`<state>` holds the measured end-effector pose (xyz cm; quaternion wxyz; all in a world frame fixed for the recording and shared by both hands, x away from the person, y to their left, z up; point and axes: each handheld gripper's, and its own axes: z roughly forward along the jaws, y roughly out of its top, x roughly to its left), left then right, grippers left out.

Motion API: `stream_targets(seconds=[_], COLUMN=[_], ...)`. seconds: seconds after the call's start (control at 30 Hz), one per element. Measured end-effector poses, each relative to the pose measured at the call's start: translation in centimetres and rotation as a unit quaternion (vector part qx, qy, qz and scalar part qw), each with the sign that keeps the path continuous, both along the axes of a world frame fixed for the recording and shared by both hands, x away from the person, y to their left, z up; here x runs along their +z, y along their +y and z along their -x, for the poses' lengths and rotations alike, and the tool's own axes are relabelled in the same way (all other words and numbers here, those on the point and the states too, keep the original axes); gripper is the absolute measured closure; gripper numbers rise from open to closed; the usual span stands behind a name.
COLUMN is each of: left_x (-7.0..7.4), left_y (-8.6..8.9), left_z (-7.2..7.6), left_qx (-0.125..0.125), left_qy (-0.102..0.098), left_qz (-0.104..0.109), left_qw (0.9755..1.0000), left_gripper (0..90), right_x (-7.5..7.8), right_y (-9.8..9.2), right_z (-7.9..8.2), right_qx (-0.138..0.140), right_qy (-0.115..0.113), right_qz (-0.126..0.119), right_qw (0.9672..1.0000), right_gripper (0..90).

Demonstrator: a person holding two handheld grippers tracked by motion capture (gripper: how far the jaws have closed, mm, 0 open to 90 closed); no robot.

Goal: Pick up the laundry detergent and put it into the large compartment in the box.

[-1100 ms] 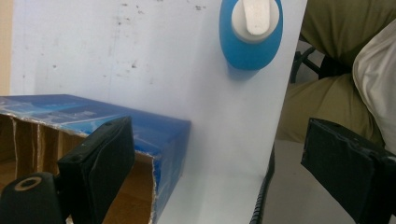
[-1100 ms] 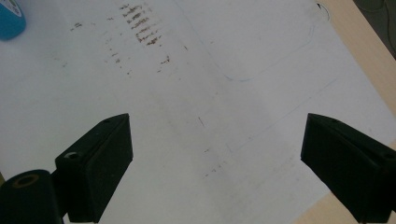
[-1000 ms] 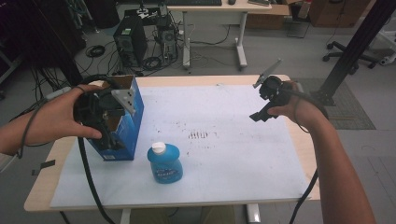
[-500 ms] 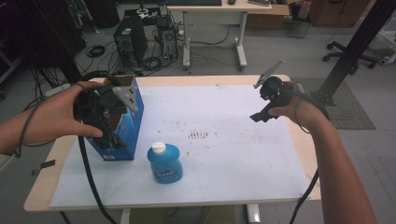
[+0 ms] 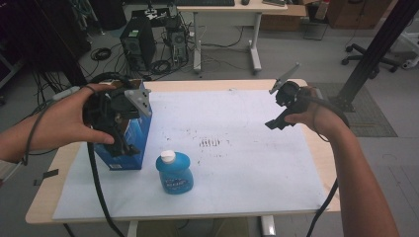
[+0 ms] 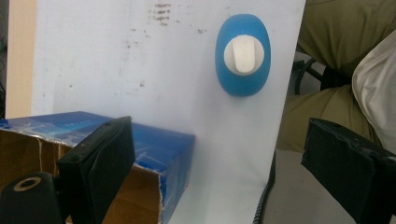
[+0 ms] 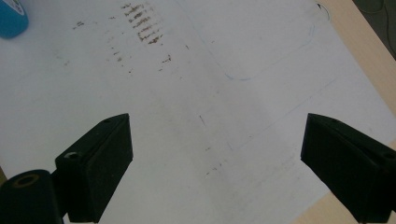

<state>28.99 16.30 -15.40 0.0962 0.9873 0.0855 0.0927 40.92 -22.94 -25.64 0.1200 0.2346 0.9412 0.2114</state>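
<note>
A blue cardboard box (image 5: 129,148) stands open-topped at the left of the white sheet (image 5: 237,163). My left gripper (image 5: 118,134) hovers just over it, pointing down, jaws wide open and holding nothing. In the left gripper view (image 6: 217,140) one jaw hangs over the box (image 6: 154,154) and its brown inside, the other past its edge. A blue bottle (image 5: 174,173) with a white cap stands beside the box, seen from above as the bottle (image 6: 243,53). My right gripper (image 5: 279,117) is held above the sheet's right part, open and empty (image 7: 217,133).
The wooden table (image 5: 44,197) shows as a border around the sheet. Brown smudges (image 5: 211,143) mark the sheet's middle. Behind the table stand a desk (image 5: 247,12), computer towers (image 5: 136,44) and floor cables. A black post (image 5: 375,54) rises at the right.
</note>
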Motion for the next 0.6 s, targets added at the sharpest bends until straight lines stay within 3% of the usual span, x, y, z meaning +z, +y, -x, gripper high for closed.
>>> stream_targets(seconds=[0.6], left_x=[-0.3], left_y=[-1.7], left_z=[-0.4], left_qx=[-0.013], left_qy=[-0.004], left_qz=[0.009], left_qw=[0.9999], left_gripper=[9.2], right_x=[0.0], right_y=[-0.2], right_z=[0.0], right_qx=[-0.001], right_qy=[0.000], right_qz=[0.000], right_qw=[1.0000], right_gripper=[9.2])
